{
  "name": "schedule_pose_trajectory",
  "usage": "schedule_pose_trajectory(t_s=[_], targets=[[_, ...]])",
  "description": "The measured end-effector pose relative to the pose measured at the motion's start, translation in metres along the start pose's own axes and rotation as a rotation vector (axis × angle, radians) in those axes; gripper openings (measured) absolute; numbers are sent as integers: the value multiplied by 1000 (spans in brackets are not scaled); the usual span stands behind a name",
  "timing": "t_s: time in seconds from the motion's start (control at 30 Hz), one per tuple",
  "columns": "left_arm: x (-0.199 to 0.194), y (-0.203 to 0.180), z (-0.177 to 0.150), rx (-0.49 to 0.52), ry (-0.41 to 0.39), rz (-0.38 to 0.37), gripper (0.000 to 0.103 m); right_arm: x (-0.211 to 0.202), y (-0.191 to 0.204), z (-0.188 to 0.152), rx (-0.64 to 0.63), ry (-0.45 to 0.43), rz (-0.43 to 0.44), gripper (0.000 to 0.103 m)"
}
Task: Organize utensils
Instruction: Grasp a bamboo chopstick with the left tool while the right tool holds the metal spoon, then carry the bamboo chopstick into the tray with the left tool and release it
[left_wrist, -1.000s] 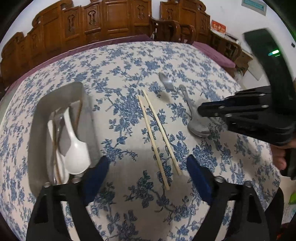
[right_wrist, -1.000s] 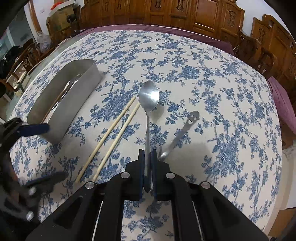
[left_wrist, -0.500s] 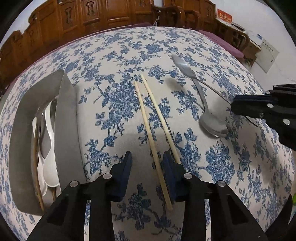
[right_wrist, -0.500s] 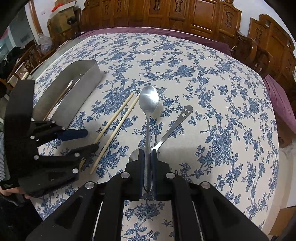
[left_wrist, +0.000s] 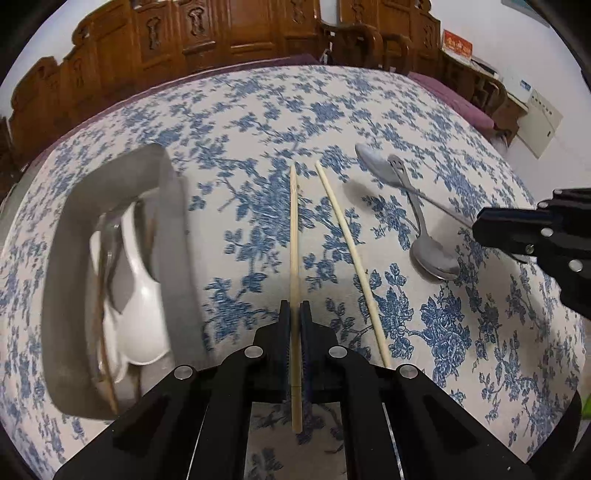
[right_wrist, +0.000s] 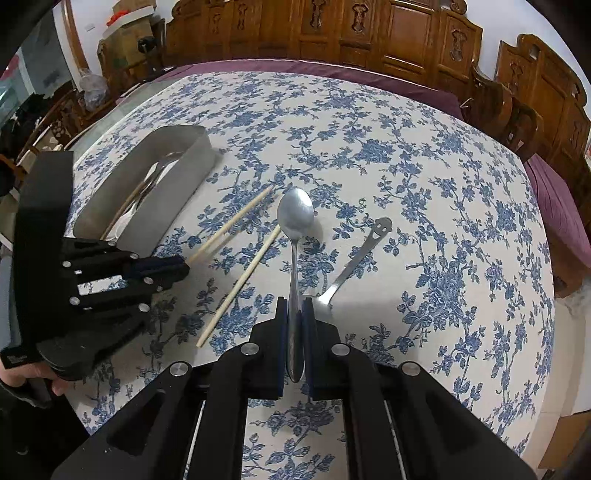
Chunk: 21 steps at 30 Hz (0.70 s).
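Left tongs: clamped on one chopstick, its butt end sticking out behind the pads. Second chopstick: loose on the floral-clothed surface, just right of these tongs. Right tongs: clamped on the handle of a steel spoon, bowl pointing forward and raised off the cloth. Smiley-handled spoon: lying just right of the right tongs; its cut-out face reads clearly only in the right view, and its bowl is partly hidden behind the pad there, whereas the left view shows the bowl whole. Metal utensil tray: left of the left tongs, blurred; only the left view looks down inside, showing a white ceramic spoon beside thin handles that cannot be told apart. Red sign on the far furniture: writing unreadable. Label on the left tongs' body in the right view: too small to read.
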<state>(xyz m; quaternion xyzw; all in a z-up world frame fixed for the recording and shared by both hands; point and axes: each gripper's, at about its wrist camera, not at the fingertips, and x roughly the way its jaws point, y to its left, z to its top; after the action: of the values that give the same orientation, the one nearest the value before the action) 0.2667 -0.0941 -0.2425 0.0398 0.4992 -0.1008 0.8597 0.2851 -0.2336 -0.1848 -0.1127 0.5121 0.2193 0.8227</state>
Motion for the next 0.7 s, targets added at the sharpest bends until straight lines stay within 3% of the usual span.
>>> schedule_pose_trajectory(t_s=[0.7], targets=[[-88,76,3,-79,-153,39,4,-22,56,42,-80,-76,20,9]])
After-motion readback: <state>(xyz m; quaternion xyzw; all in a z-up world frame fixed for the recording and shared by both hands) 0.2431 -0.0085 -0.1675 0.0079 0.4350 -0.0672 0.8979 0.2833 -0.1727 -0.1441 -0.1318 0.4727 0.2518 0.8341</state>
